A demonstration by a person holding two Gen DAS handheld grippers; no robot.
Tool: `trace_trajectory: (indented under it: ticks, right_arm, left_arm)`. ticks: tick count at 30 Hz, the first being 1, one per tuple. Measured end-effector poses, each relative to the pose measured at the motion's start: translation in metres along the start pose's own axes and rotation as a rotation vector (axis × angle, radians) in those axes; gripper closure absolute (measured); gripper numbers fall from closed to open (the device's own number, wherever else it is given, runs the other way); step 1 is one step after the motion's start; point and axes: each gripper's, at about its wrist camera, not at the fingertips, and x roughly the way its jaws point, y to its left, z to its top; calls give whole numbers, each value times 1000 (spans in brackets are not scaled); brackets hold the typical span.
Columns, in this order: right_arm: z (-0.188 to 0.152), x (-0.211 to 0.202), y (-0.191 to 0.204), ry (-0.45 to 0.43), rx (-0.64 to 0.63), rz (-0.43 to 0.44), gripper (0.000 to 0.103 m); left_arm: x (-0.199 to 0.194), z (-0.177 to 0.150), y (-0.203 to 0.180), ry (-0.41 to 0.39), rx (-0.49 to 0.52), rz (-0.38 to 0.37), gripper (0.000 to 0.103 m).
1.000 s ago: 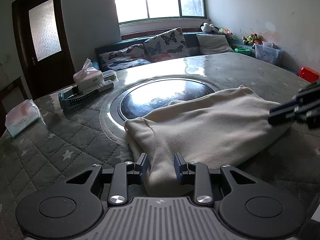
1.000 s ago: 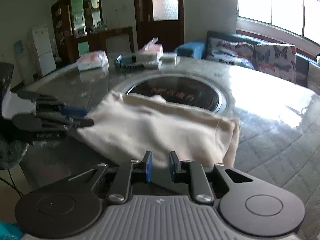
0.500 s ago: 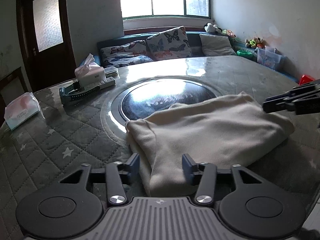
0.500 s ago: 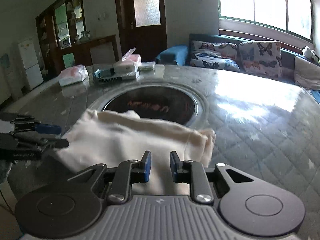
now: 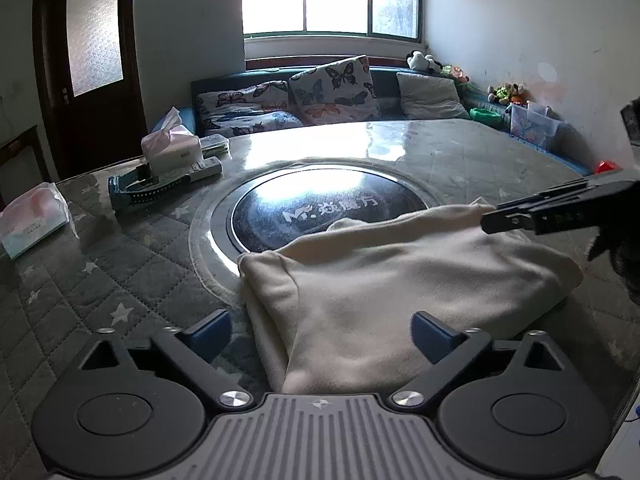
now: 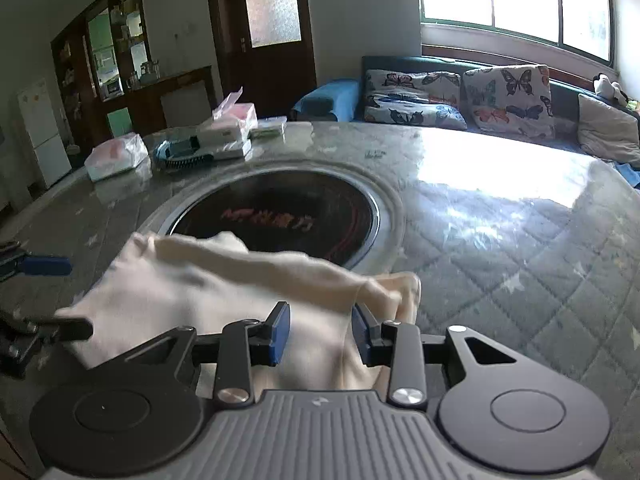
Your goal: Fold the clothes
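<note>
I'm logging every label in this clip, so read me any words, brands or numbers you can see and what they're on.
"Mr." then Chinese characters too blurred to read: black round plate set into the table.
Print on the tissue box: too small.
Print on the tissue pack: too small.

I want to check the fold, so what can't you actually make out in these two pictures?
- Near edge of the cream garment: left wrist view, hidden by the left gripper body.
- Garment folds: right wrist view, motion-blurred.
- Right gripper grip: its pads are parted, contact unclear.
- Tissue box print: too small.
</note>
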Motion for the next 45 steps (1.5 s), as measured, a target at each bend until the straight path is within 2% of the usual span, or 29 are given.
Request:
trace_trajectory:
  ticks: [12,19,25,30,38,45]
  right_arm:
    - [16,44,3,42,-17,-37,70]
    - [26,45,13,17,-32,-24,70]
    - [28,66,12,60,-38,-49,68]
    - [27,48,17,25,-57,-31,68]
    - [6,8,43,4,-119,66,66]
    - [-16,10,61,16,-194,40,66]
  left_arm:
    - [1,7,4,-32,-11,17,0]
    - [10,10,8,1,-33,40,0]
    - [17,12,14,48,-80,53,0]
    - [21,11,24,74,-128,86,0]
    - [24,9,29,100,-168,116,0]
    - [26,8,31,121,-183,141,0]
